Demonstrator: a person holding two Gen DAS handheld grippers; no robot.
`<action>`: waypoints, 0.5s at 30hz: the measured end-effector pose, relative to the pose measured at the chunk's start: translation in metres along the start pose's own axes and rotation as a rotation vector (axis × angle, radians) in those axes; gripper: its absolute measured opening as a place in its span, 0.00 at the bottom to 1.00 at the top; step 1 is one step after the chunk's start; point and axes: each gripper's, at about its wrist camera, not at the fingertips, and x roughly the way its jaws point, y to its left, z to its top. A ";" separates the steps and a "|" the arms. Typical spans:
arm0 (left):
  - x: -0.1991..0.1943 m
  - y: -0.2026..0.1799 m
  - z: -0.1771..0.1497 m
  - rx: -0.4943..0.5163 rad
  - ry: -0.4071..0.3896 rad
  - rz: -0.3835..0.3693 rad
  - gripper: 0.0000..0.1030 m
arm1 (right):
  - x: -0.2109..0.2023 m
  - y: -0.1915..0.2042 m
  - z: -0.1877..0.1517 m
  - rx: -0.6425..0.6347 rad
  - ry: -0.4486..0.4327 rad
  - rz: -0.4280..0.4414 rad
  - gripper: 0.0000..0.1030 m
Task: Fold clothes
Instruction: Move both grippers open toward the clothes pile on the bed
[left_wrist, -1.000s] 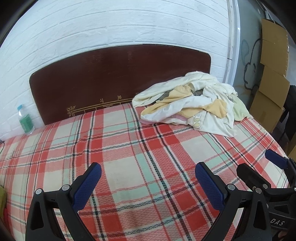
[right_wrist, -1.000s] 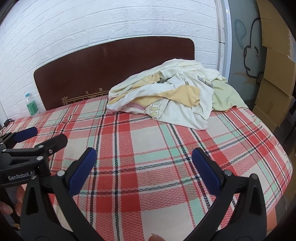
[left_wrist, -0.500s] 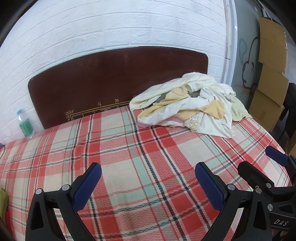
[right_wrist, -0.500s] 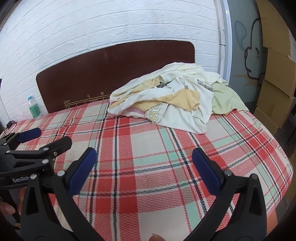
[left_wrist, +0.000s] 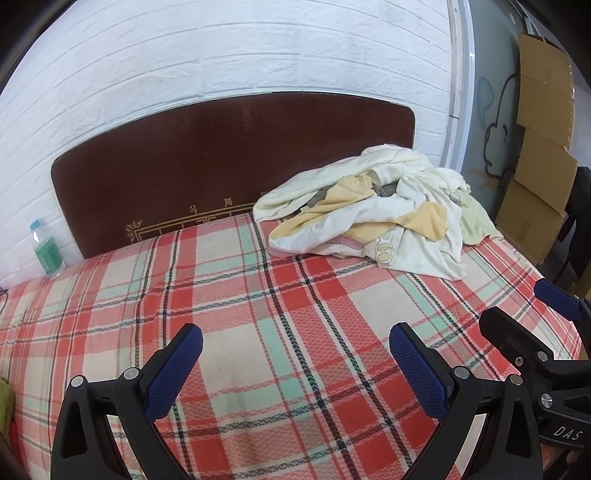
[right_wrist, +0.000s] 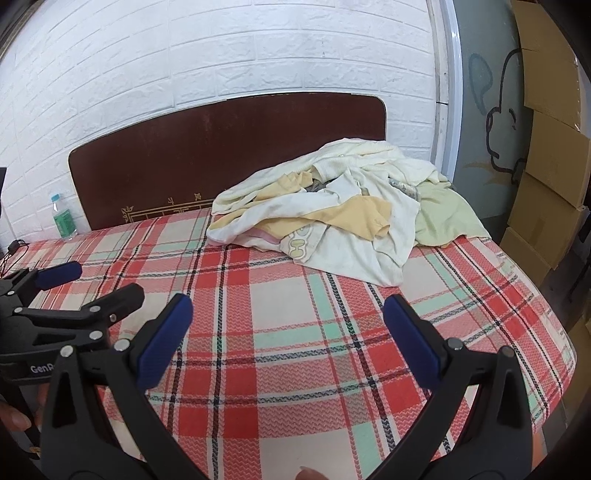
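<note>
Lying heaped by the headboard (left_wrist: 229, 155), the clothes pile (left_wrist: 373, 218) looked soft, light, tangled; a loose white hem seemed likeliest. Left gripper (left_wrist: 295, 354) and right gripper (right_wrist: 288, 325) hovered, jaws spread, empty.

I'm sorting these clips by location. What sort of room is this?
Most likely a bedroom, perhaps doubling as storage. A bed with a plaid sheet stands against a dark wooden headboard; a pile of unfolded clothes lies on it, and flattened cardboard boxes lean against the wall.
</note>
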 end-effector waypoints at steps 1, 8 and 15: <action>0.001 0.000 0.000 0.000 0.001 0.001 1.00 | 0.001 -0.001 0.001 0.002 0.001 0.001 1.00; 0.007 -0.002 0.005 0.001 0.002 0.004 1.00 | 0.005 -0.004 0.006 0.007 -0.006 0.007 1.00; 0.014 -0.002 0.006 0.001 0.011 0.004 1.00 | 0.016 -0.009 0.008 0.020 0.020 -0.003 1.00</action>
